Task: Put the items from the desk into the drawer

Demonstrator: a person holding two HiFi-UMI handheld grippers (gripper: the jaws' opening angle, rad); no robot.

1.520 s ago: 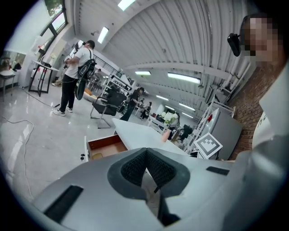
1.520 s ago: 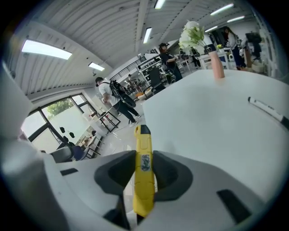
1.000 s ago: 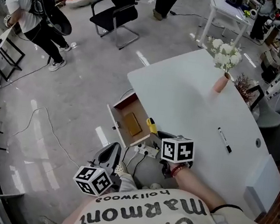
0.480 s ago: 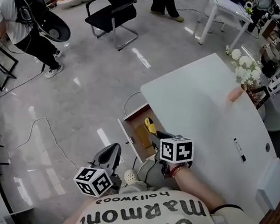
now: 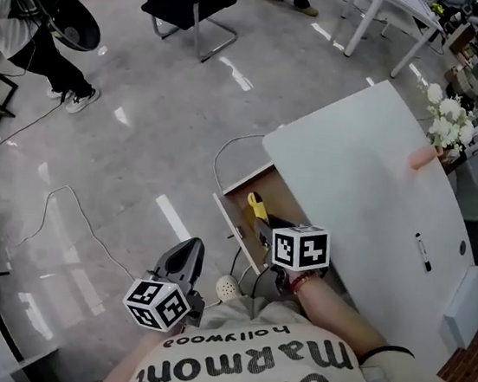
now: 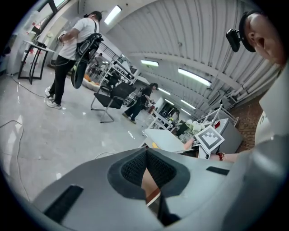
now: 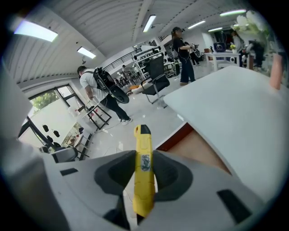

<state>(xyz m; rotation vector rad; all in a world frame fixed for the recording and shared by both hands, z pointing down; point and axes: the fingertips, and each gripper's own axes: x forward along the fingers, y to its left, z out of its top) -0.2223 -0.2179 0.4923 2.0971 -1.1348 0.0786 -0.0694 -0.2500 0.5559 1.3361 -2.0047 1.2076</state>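
Grey polished floor [image 5: 123, 144] all round, crossed by a thin cable [image 5: 63, 198]; white tabletop [image 5: 373, 168] at right; cream shirt [image 5: 284, 380] at the bottom, printed "Chateau Marmont hollywood" in dark letters, upside down in the head view; up the floor, well apart, a person with a backpack [image 5: 27, 9] and a black office chair [image 5: 190, 0]; drawer [image 5: 232, 229] standing open at the tabletop's near-left edge, wooden inside; over it the right gripper [image 5: 265, 226], fingers [image 7: 172, 174] clamped on a yellow utility knife [image 5: 257, 206], black tip forward, small label on its body unreadable; left gripper [image 5: 185, 257] near the drawer front, fingers [image 6: 132, 168] closed together on nothing; far along the tabletop a pink vase [image 5: 424, 158] of white flowers, nearer a black pen [image 5: 423, 252].
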